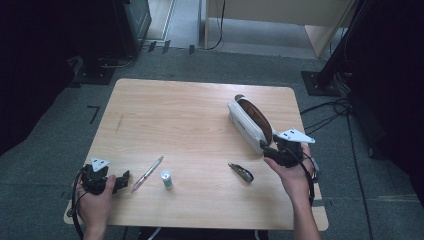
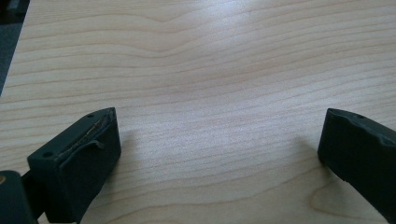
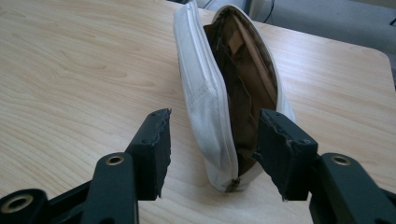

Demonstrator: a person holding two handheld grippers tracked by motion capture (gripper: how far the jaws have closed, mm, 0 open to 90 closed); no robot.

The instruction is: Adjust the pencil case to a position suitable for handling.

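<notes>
1. High view: the wooden table [image 1: 190,120] is the largest thing here, and its right half bears a white pencil case [image 1: 248,125], unzipped, standing on its edge with the brown lining facing up. The case's long axis runs from far-left to near-right, so its near end points at the right-hand edge of the table.
2. The right gripper [image 1: 274,153] sits just at that near end, in the person's right hand. In the right gripper view its jaws stand partly apart, one on each side of the case's near tip [image 3: 231,182]. The left pad is clear of the white wall, the right pad is just beside the rim, and I cannot tell whether it touches; nothing looks clamped.
3. The left gripper [image 1: 125,179] rests at the near-left corner, well apart from the case. In the left gripper view its jaws are wide apart over bare wood.
4. Three small things lie along the near side: a pen [image 1: 147,173] just right of the left gripper, a small white-and-green tube [image 1: 166,179] beside it, and a dark folded tool [image 1: 241,172] nearer the right hand.
5. The right hand is far nearer the case, so it looks best placed to steady or grip it along its length.
</notes>
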